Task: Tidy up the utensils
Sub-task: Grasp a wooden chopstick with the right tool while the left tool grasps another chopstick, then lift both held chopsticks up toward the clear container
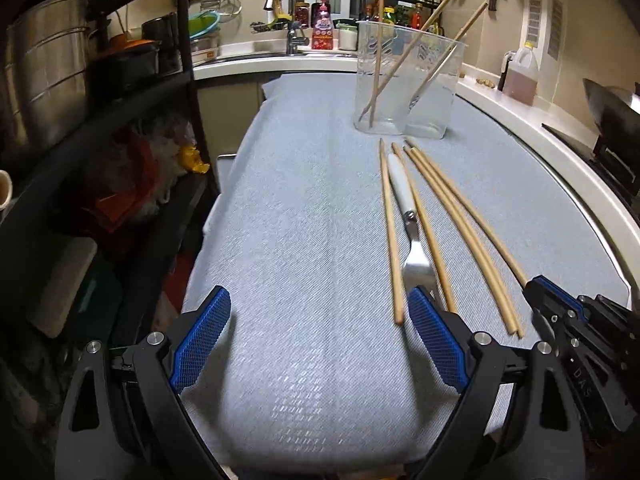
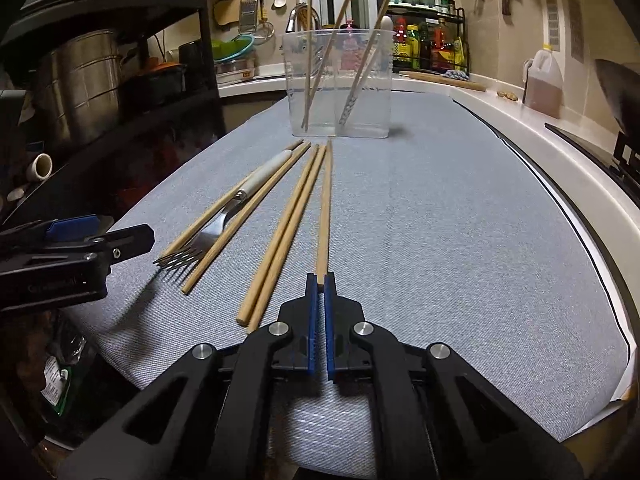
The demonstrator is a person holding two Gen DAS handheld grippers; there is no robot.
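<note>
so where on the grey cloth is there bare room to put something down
Free: the cloth left of the fork, and right of the chopstick in the right claw. Crowded: the row before the clear container.

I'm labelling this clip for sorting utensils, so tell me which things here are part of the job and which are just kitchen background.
Part of the job:
- loose chopsticks on the cloth
- chopstick clamped in the right gripper
- fork
- clear container already holding utensils
- left gripper, jaws open

Just lying about:
- steel pot
- oil jug
- faucet
- spice rack
</note>
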